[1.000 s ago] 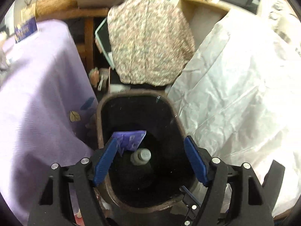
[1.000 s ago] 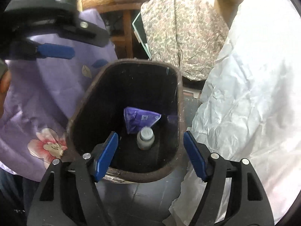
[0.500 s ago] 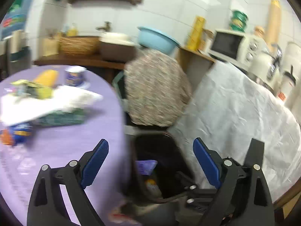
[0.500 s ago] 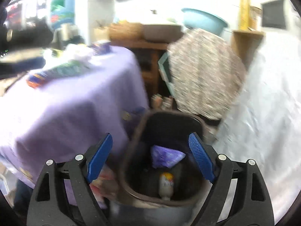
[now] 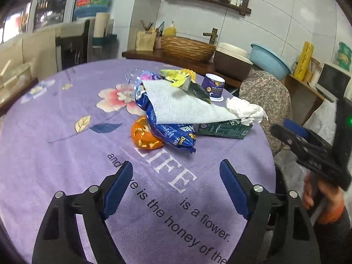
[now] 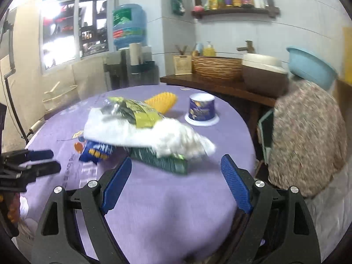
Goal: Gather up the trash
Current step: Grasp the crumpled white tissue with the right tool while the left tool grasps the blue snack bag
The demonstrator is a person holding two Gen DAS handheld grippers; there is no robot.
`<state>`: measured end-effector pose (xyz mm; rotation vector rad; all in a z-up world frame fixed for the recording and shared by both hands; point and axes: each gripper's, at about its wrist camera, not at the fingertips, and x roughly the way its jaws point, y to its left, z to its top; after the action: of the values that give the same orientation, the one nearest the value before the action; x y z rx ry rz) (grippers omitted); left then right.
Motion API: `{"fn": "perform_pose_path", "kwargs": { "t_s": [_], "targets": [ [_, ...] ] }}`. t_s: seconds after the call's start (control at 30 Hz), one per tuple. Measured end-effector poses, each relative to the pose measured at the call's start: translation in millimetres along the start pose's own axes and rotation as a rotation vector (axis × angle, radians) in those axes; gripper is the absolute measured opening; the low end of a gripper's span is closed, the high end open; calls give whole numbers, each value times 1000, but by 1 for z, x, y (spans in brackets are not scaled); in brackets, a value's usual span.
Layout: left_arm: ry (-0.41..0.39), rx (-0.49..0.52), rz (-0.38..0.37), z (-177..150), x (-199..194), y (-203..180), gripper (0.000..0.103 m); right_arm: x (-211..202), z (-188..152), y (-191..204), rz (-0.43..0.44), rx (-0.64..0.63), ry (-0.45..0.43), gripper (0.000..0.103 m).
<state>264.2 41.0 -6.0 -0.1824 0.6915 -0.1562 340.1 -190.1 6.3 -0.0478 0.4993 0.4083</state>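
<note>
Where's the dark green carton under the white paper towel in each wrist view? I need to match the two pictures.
Left wrist view: the dark green carton lies right of centre, under the white paper towel, beside the blue snack bag.
Right wrist view: it lies just below centre, blurred, under the towel.
Shared landmark: the upturned purple paper cup, beyond the pile.
</note>
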Motion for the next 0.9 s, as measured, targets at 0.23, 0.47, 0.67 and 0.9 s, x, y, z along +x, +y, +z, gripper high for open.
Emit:
{"fn": "perform_pose_path", "kwargs": {
  "t_s": [0.23,0.47,0.67,0.9],
  "targets": [
    [73,-82,-57,1,27,8,70,48,22,2,-43,-21,53,82],
    [118,-145,-61,11,49,5,65,52,16,0,-26,-4,81,49],
    [112,-209,-49,16,55,12,51,43,11,8,2,-33,79,41],
    [117,-282,-54,13,59,24,24,28,4,22,-25,-84,44,41]
  ]
}}
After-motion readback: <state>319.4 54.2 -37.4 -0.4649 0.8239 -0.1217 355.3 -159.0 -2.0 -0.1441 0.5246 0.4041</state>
